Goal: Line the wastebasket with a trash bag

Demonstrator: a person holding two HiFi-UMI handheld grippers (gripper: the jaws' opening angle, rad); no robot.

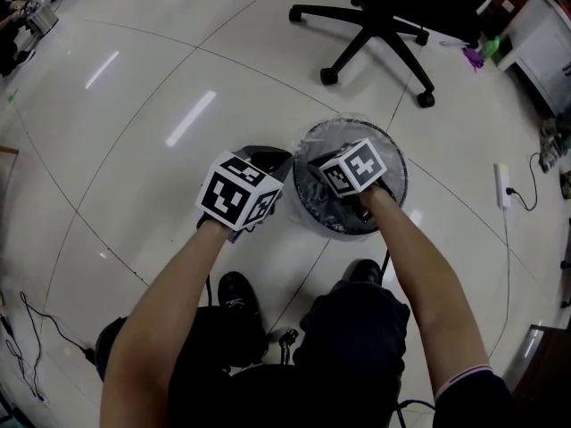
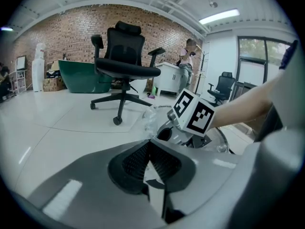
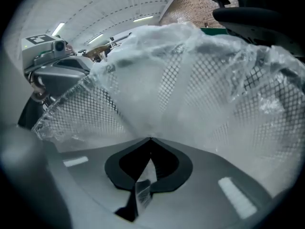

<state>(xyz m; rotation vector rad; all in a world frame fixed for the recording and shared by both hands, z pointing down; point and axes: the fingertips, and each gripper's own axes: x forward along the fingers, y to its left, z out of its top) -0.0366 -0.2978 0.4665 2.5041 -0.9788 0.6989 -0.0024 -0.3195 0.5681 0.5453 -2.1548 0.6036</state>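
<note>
A round black mesh wastebasket [image 1: 398, 162] stands on the white floor, with a clear trash bag [image 1: 341, 133] draped over its rim and inside it. My right gripper [image 3: 150, 138], under its marker cube [image 1: 355, 168], reaches down into the basket. Its jaws are shut on the bag's film, which fans out from the tips over the mesh [image 3: 71, 113]. My left gripper [image 2: 150, 141], under its cube [image 1: 239, 194], sits just left of the basket's rim. It is shut on a crumpled strand of the bag [image 2: 148, 119].
A black office chair [image 1: 384, 16] stands just beyond the basket. A power strip [image 1: 502, 185] with its cable lies to the right, and a white cabinet [image 1: 546, 34] is at the far right. The person's black shoes [image 1: 237, 298] are close behind the basket.
</note>
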